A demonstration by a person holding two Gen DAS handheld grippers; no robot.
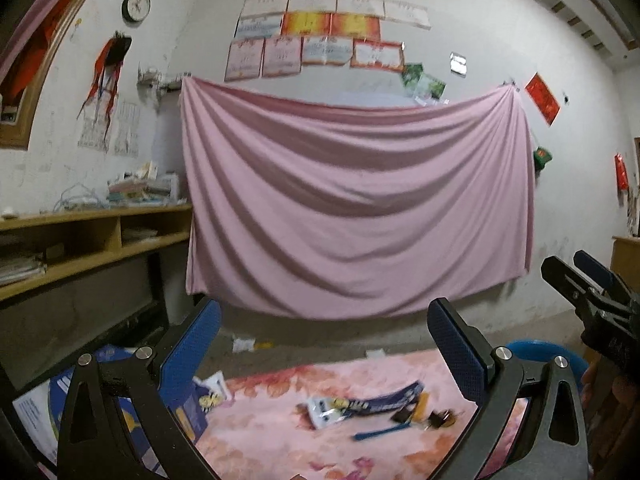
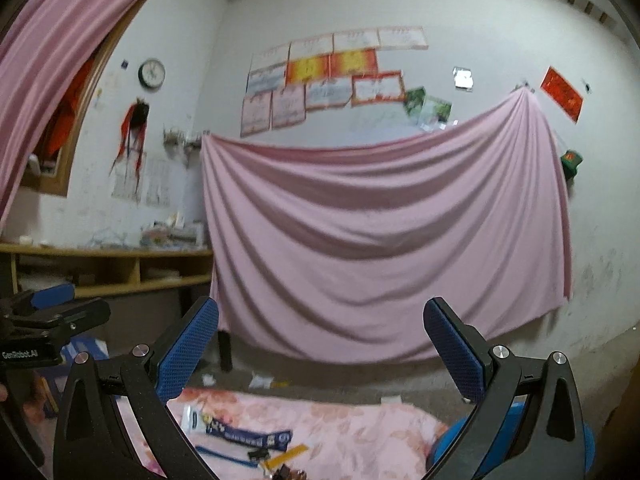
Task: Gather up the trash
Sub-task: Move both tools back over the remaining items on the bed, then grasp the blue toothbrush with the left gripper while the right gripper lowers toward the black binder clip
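Trash lies on a pink floral cloth (image 1: 280, 432): a dark blue wrapper (image 1: 384, 400), a white wrapper (image 1: 326, 412), a blue strip (image 1: 376, 434), small dark and yellow bits (image 1: 424, 412). The same pile shows in the right wrist view, with the blue wrapper (image 2: 248, 434) and a yellow strip (image 2: 290, 454). My left gripper (image 1: 324, 344) is open and empty, raised above the cloth. My right gripper (image 2: 320, 344) is open and empty, also raised; it shows at the right edge of the left view (image 1: 588, 288).
A blue bin (image 2: 508, 440) stands at the cloth's right end. A blue and white box (image 1: 60, 396) lies at left. A wooden shelf (image 1: 100, 232) runs along the left wall. A pink sheet (image 1: 352, 200) hangs ahead. Paper scraps (image 1: 244, 345) lie on the floor.
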